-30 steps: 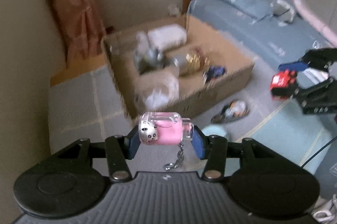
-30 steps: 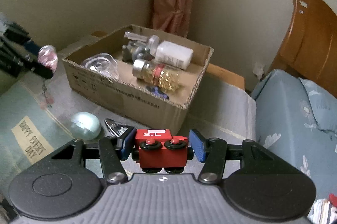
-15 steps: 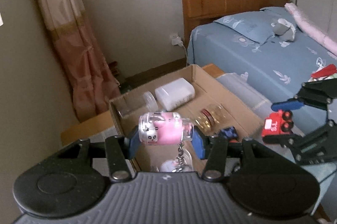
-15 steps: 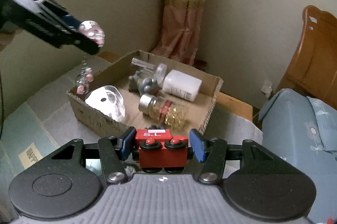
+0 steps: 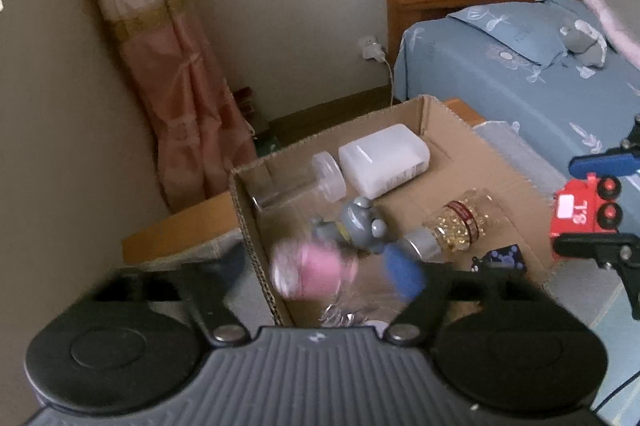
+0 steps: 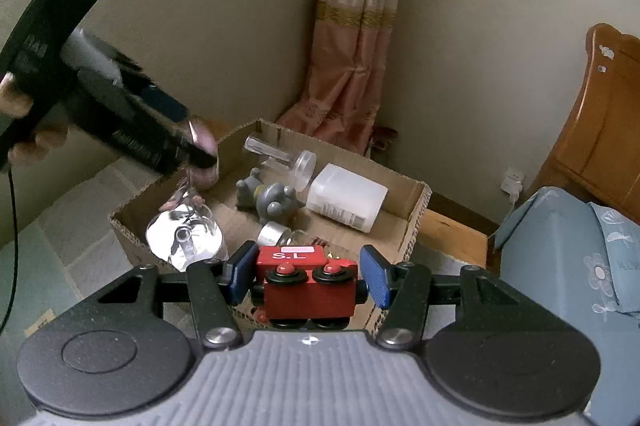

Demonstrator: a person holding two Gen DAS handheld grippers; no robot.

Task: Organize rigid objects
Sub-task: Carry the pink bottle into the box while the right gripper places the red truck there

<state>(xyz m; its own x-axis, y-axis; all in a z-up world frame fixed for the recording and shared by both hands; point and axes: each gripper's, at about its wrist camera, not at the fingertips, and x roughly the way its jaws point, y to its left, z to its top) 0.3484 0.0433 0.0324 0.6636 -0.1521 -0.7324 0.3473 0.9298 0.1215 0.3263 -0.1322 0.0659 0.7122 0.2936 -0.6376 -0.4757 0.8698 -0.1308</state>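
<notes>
My left gripper hangs over the near left corner of the cardboard box, and its jaws are opening. The pink bottle charm with a chain is a blur between them, clear of the blue right pad. In the right wrist view the left gripper is above the box's left end, with the pink charm at its tip. My right gripper is shut on a red toy train just before the box's near wall. The left wrist view shows the train at the far right.
In the box lie a white plastic bottle, a clear capped tube, a grey figurine, a jar of gold beads and a clear glass piece. A blue bed stands right, a curtain behind.
My left gripper moved forward over the box and its jaws spread, so the pink charm is loose and blurred. My right gripper came closer to the box, still holding the train.
</notes>
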